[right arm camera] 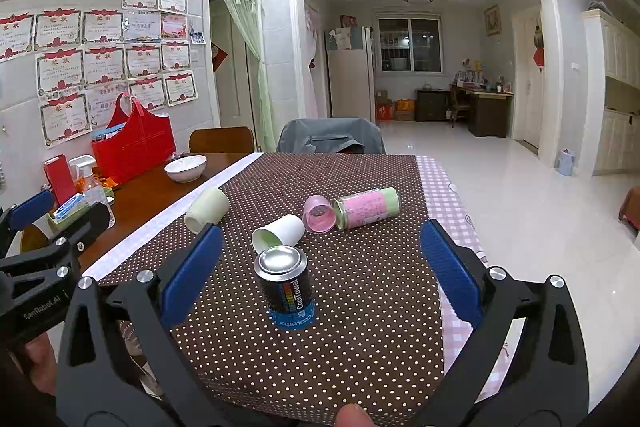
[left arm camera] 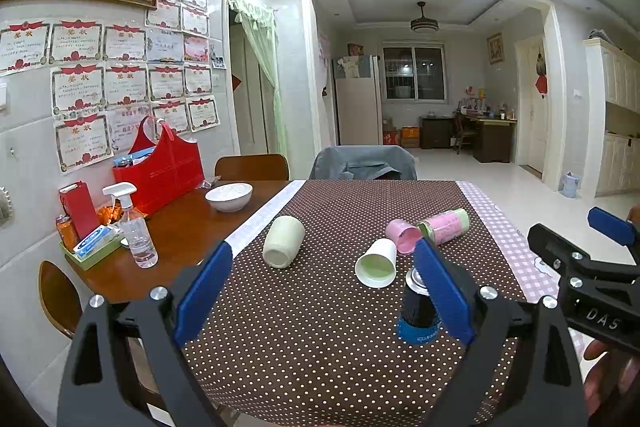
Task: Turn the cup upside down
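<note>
Your right gripper [right arm camera: 320, 267] and left gripper [left arm camera: 324, 291] both gape wide, holding nothing. The CoolTowel can [right arm camera: 286, 285] stands before them; beyond it, the white cup [right arm camera: 278, 233] lies sideways, untouched. The flipping is all ahead.

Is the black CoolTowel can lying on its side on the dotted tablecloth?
No. In the right wrist view the black CoolTowel can stands on end on the dotted tablecloth, its label reading upside down and its metal end facing up.
</note>
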